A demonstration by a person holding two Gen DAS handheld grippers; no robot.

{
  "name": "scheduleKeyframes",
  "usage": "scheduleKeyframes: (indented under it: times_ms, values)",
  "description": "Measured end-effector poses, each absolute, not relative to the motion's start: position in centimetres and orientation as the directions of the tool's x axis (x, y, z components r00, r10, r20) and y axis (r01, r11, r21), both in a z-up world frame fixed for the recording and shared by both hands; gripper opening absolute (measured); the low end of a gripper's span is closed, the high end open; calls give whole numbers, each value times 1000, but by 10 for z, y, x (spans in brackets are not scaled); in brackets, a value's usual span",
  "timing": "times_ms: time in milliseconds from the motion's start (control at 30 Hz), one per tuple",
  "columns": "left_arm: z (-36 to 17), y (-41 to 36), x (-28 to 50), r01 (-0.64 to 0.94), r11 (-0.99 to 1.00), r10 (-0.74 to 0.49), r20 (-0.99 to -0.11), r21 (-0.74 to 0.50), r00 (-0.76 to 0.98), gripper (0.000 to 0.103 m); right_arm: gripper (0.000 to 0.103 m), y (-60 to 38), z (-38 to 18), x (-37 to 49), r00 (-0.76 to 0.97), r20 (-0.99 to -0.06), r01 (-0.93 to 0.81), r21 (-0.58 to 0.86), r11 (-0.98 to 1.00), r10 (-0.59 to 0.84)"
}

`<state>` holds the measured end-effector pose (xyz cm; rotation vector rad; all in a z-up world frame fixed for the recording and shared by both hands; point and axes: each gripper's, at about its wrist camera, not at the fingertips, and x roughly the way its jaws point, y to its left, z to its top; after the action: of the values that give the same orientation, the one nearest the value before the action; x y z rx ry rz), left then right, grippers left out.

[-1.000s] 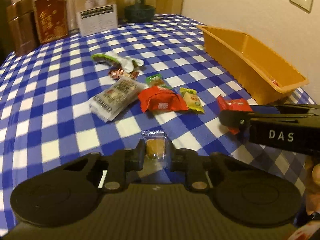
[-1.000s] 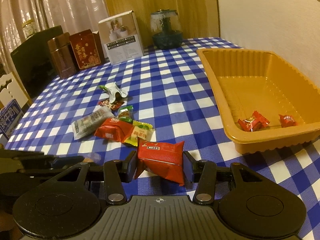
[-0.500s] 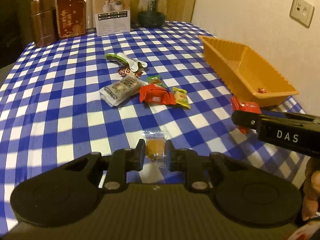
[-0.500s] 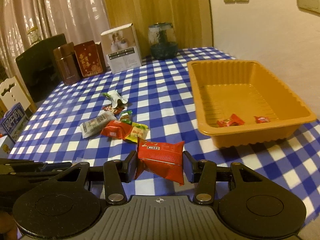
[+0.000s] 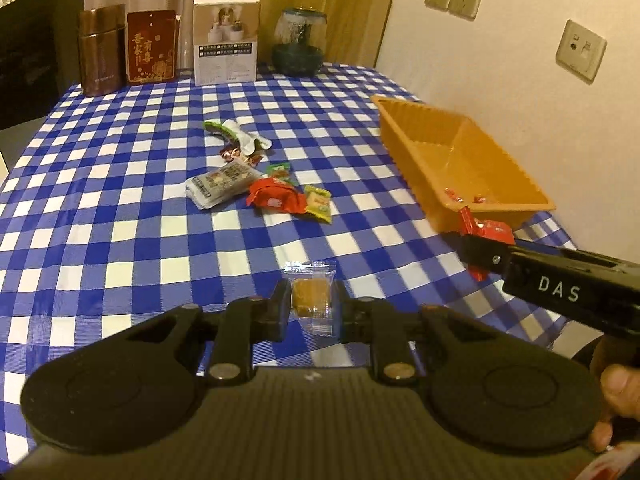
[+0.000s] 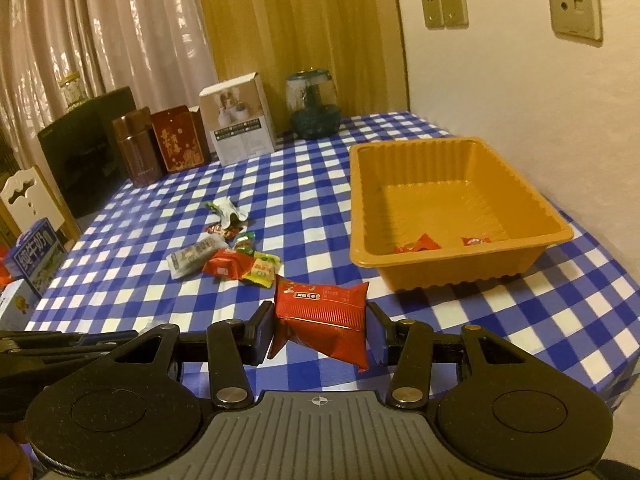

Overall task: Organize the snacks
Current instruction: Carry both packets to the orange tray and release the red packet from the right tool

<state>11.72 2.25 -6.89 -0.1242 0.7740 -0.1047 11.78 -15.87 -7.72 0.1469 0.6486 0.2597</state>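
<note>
My left gripper (image 5: 311, 307) is shut on a small clear-wrapped brown candy (image 5: 310, 298), held above the checked tablecloth. My right gripper (image 6: 320, 330) is shut on a red snack packet (image 6: 322, 324), held above the table's near edge; it also shows in the left wrist view (image 5: 486, 230). The orange tray (image 6: 560, 236) stands to the right by the wall with two red candies (image 6: 416, 245) inside. A pile of loose snacks (image 5: 260, 188) lies mid-table: a grey packet, a red packet, a yellow sweet, green and white wrappers.
At the table's far edge stand a brown tin (image 5: 100, 52), a red box (image 5: 152, 46), a white box (image 5: 226, 40) and a glass jar (image 5: 298, 42). The wall runs close along the tray's right side. A chair and milk cartons (image 6: 36, 256) are left of the table.
Both grippers have lifted and pulled back from the table with their snacks still held; the tray and snack pile now look farther away.
</note>
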Motion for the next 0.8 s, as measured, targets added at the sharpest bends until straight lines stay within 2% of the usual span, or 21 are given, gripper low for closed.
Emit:
scheduleKeyframes:
  times_ms: [433,800]
  values:
    - [-46,-4,120,95,982,-181,-654,-165,735,19,48,-188,-57,112,801,-544,-152,221,963,251]
    - [-30,-45,155,168,968,-248,-613,-186,750,19,48,-232,-37,138,834,-520,-84,217,973,188]
